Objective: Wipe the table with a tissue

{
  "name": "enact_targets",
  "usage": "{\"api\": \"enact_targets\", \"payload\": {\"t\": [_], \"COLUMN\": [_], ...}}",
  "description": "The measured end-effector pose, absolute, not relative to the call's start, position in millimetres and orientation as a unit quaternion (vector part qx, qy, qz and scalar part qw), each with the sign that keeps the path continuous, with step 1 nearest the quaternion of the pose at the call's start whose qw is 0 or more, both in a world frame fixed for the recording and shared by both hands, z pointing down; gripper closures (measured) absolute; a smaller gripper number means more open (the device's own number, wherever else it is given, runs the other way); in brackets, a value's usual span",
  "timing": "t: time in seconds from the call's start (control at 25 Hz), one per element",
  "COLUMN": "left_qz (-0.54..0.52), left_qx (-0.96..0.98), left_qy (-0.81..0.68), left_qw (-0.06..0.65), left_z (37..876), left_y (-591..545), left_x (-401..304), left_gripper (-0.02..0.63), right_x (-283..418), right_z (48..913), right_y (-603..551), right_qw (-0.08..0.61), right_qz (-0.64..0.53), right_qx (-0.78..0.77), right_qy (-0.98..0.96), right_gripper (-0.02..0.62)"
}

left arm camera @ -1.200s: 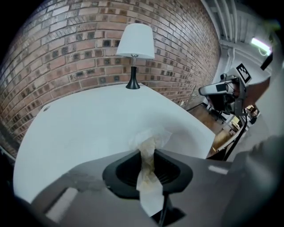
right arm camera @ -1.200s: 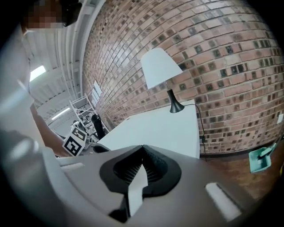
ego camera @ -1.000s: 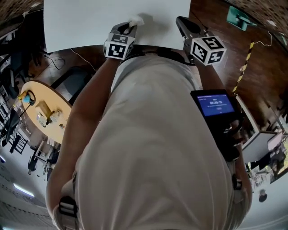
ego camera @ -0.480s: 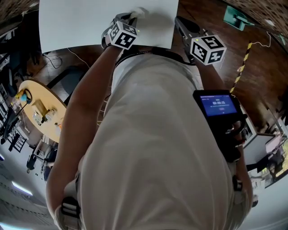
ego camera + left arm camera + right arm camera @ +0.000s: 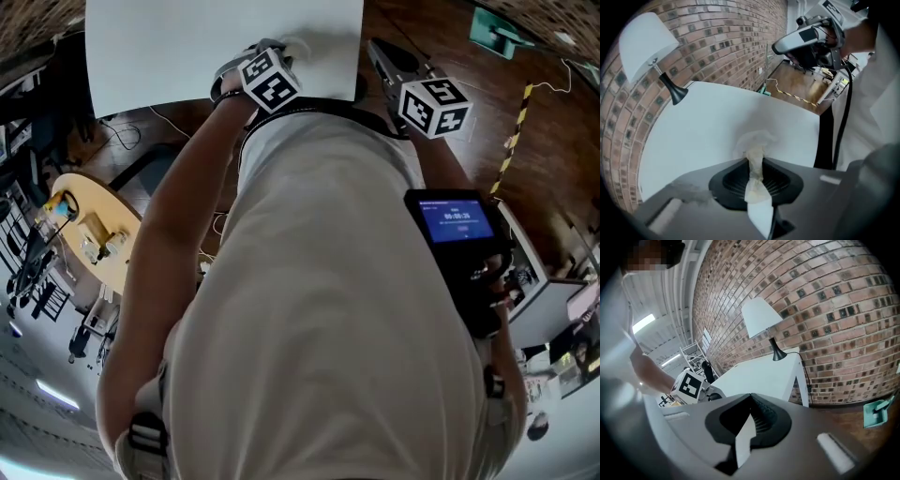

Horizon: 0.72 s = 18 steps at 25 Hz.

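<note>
Tissue: crumpled end down on white desk, near its edge | left hand-held gripper: jaws clamped on tissue, just closed a little tighter | right hand-held gripper: jaws together, nothing between them, held beside the desk, apart from it

Head view: the table runs off the top edge, and the person's torso covers its near edge. The marker cube masks the jaws of the left gripper. Only a pale scrap of tissue shows beside it, its outline indistinct. Print on the screen is too small to read. Right gripper view: the teal object is cut by the right edge and unidentifiable.
</note>
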<state>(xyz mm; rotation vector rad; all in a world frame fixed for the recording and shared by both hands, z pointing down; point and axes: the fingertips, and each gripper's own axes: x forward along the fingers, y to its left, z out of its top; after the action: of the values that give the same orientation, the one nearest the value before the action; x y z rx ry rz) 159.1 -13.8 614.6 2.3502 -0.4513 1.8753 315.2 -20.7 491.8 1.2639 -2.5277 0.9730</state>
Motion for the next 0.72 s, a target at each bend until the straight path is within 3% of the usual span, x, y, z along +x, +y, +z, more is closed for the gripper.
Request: {"api": "enact_targets", "payload": {"t": [0.52,0.72], "left_qz": [0.67,0.679], "left_qx": [0.737,0.702], "left_qy": [-0.043,-0.137], "left_qw": [0.082,0.166], "left_z": [620.5,615.8], "left_y": [61.2,61.7], "left_x": [116.6,44.1], "left_gripper": [0.534,0.531], "right_x": [291.7,277.1], "right_z": [493.8,491.1], "right_y": [-25.2,-31.4], "right_qw": [0.066,0.073], "right_qz": [0.335,0.33], "right_qx": [0.403,0.376], "right_qy": [-0.849,-0.863], "right_gripper": [0.588,0.588]}}
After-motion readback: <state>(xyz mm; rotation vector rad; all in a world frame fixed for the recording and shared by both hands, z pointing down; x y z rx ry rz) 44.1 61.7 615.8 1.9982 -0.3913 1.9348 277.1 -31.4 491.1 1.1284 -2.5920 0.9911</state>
